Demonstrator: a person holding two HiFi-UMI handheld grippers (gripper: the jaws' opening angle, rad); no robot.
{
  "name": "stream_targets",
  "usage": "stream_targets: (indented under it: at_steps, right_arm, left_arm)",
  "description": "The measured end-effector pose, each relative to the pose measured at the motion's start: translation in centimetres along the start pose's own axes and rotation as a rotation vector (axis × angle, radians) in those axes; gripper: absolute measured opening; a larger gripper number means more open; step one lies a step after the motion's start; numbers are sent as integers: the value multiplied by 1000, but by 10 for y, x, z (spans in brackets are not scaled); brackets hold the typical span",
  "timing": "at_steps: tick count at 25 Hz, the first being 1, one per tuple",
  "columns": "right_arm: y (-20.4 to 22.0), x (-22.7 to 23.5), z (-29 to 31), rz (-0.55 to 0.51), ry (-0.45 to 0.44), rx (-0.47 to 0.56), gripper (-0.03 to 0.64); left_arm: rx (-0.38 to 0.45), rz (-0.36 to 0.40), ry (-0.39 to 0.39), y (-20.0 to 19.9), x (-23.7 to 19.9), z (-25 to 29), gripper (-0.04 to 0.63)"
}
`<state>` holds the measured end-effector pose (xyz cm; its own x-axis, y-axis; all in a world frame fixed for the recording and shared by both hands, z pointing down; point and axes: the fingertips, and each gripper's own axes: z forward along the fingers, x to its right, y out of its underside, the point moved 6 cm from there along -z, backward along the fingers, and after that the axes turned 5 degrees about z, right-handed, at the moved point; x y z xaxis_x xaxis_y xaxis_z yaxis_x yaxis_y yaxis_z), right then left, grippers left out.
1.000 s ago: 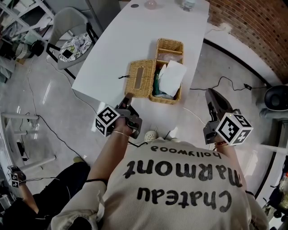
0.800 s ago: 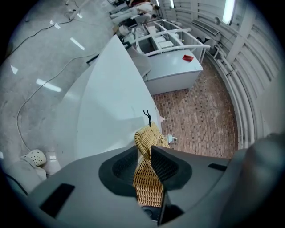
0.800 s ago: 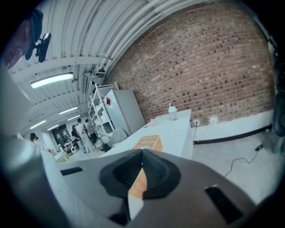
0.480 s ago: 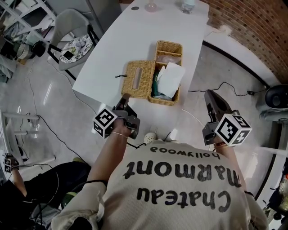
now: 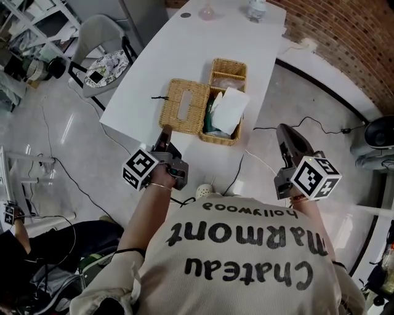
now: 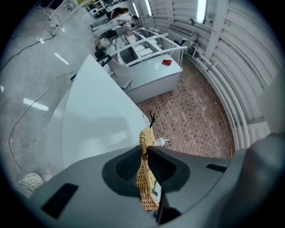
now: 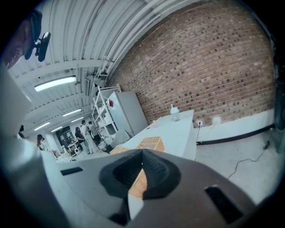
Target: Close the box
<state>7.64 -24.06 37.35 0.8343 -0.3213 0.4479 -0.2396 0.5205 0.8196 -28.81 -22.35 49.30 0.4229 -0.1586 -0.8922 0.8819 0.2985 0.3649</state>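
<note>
A wicker box [image 5: 229, 66] stands open on the white table [image 5: 184, 49], with white paper [image 5: 229, 109] sticking out of it. Its wicker lid [image 5: 181, 111] lies flung open to the left, close to flat. My left gripper [image 5: 165, 131] is at the lid's near corner. In the left gripper view the lid [image 6: 144, 138] runs edge-on between the jaws, which have just been closing and now pinch it. A black loop [image 6: 152, 119] marks its far edge. My right gripper [image 5: 282, 129] hangs shut and empty over the floor, right of the table; its own view shows the box [image 7: 150, 143] ahead.
A bottle [image 5: 257, 7] and a small glass object [image 5: 206, 7] stand at the table's far end. A grey chair [image 5: 101, 58] is left of the table, a brick wall [image 5: 357, 37] at the far right. Cables [image 5: 301, 120] and a white perforated object [image 5: 205, 191] lie on the floor.
The left jaws have narrowed round the lid's edge, and that gripper has risen and rolled a little. The right gripper has stayed where it was.
</note>
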Motion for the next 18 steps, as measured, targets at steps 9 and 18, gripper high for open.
stream_targets:
  at_steps: [9,18]
  right_arm:
    - [-3,9,-6,10,-17,10,3]
    - [-3,16,-13,23,-33,17,3]
  left_arm:
    - [23,152,30,-1,30,-3,43]
    - [25,290,55,4,53,-8,43]
